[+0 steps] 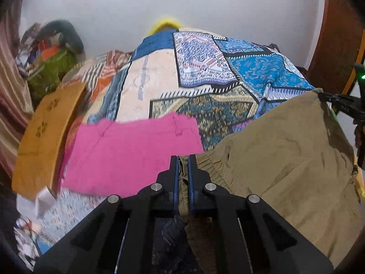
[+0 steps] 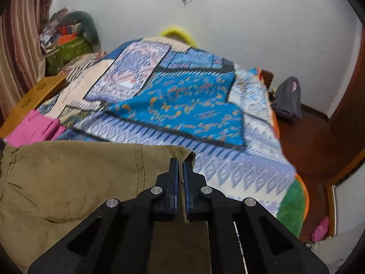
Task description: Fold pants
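left fingers pinch khaki pants gathered waistband | right fingers pinch hem

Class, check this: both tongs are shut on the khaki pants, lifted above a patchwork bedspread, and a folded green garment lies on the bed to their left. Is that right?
Not quite: the folded garment is pink, not green, as the left wrist view shows. The rest holds: the left tongs and right tongs are shut on the khaki pants above the patchwork bedspread.

I can read no text, label, brand or number anywhere here; the dark marks on the orange board are too blurred.
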Tool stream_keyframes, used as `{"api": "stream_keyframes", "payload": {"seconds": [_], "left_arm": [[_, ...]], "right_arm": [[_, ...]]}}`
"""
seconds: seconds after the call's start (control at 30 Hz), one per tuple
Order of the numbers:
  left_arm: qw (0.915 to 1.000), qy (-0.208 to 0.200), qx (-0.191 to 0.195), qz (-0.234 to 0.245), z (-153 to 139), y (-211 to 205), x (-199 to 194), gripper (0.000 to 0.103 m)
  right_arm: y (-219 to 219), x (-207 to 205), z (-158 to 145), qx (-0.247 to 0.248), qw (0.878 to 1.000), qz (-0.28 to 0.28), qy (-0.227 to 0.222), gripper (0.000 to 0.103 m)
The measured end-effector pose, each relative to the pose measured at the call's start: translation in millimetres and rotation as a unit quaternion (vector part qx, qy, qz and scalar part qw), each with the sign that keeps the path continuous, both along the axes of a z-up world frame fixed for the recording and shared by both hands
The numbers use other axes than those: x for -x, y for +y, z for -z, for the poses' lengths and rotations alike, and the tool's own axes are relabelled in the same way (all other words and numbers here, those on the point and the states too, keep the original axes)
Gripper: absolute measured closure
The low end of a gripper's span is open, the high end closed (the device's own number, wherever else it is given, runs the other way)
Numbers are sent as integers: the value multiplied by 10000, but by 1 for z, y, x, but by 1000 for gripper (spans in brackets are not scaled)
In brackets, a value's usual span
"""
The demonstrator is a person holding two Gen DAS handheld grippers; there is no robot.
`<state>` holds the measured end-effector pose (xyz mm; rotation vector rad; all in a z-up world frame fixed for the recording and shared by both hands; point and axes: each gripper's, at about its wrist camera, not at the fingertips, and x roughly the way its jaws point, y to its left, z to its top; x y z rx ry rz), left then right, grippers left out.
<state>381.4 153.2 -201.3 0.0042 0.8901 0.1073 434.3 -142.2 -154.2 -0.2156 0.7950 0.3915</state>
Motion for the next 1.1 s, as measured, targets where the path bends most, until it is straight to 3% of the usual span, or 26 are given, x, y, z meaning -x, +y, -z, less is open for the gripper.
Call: {"api": "stream_keyframes", "payload": {"seconds": [0.27,0.43,0.7,0.9,1.1], "left_arm": [[9989,-447,-128,100,-35,-11,-20,97],[9974,-628,-261,253,-60,-23,4,98],[9947,-957,-125,358,-106,-37,69,103],[9954,-865,58,402,-122,-40,107,102],[9986,-333,200,364,-95,-35,87,89]], "right_arm": [[-14,9,-33,-389,9988,168,-247,99],[-26,43,-63,-547,9976,44,-413,99],[-45,116,-109,-1027,9928,-152,-594,99],[-39,153,-110,-737,9952,-210,-611,99],[-50,142,-94,-965,9944,97,-418,99]]}}
